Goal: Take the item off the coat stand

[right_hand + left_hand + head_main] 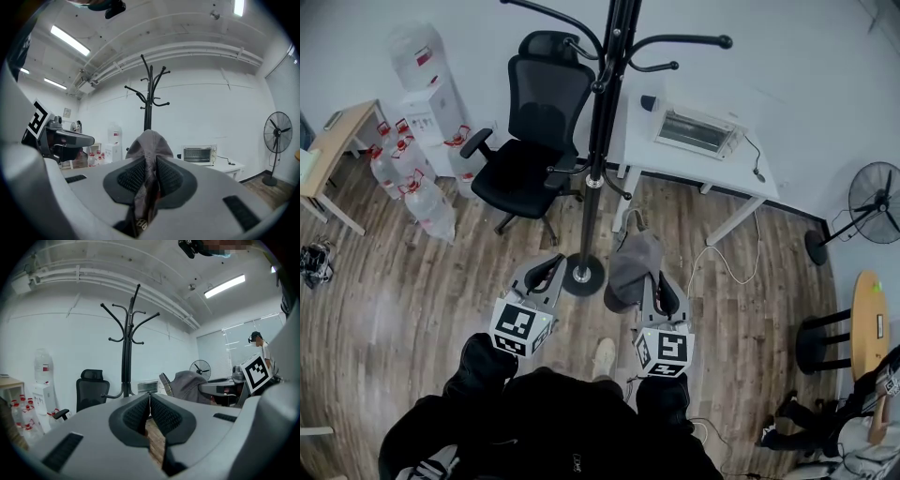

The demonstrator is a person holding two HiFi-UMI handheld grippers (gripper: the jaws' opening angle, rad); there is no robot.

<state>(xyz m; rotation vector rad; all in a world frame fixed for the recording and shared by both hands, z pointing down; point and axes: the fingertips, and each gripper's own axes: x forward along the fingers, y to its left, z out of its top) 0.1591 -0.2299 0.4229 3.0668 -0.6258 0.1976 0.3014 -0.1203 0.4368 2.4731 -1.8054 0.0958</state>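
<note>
Nearly level, right tongs [150, 160] pinching cap [150, 139]

From the head view, the gray cap [635, 267] drapes over my right fingers [672, 298] and covers their tips, and the coat stand [602, 141] runs out past the top edge, so its highest hooks are cut off. In the right gripper view the cap's lower part disappears between those fingers, and the label [140, 224] at its bottom is too small for me to read. At the head view's sides, the standing fan [872, 206] is clipped by the right edge and the wooden surface [342, 136] by the left.
</note>
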